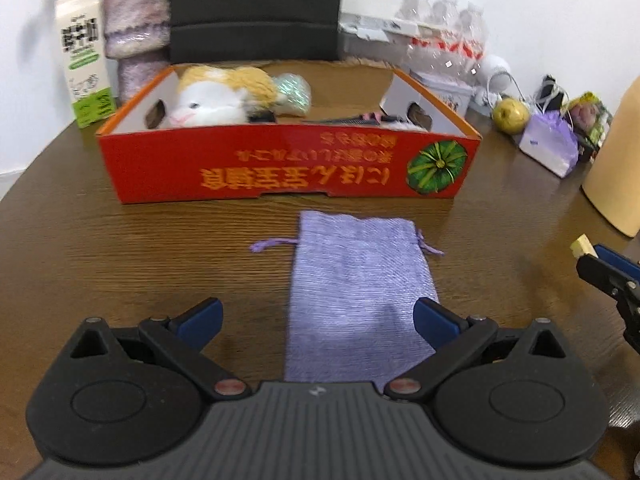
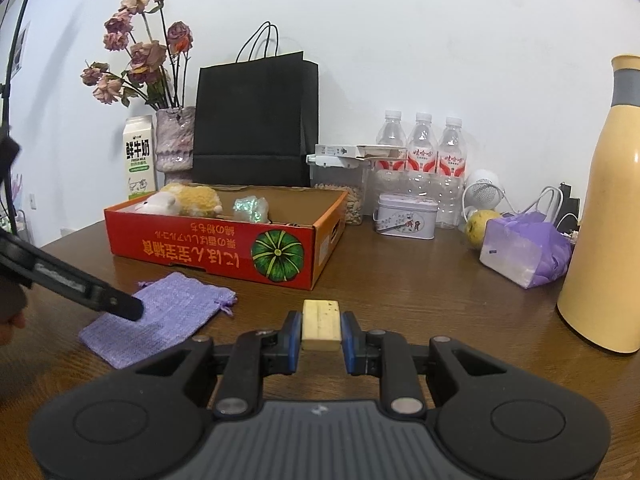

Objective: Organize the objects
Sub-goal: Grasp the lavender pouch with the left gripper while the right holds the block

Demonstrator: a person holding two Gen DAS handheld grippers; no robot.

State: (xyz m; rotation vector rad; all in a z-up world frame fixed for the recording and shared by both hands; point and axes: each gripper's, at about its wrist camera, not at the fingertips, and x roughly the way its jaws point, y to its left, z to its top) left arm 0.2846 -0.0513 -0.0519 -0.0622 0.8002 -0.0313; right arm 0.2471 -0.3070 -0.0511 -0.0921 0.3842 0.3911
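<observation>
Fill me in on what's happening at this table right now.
A person is tidying up with a handheld tool in each hand. The right tool is shut on a small cream-coloured block, held above the wooden table. The left tool is open over a flat purple drawstring pouch lying in front of the red cardboard box; it has not gripped the pouch. The box already holds a plush cat and a shiny green bundle.

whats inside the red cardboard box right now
In the red cardboard box: a plush cat, a shiny iridescent wrapped bundle, and a dark flat item with a pink bit I can't identify. The near wall hides the floor below them.
</observation>
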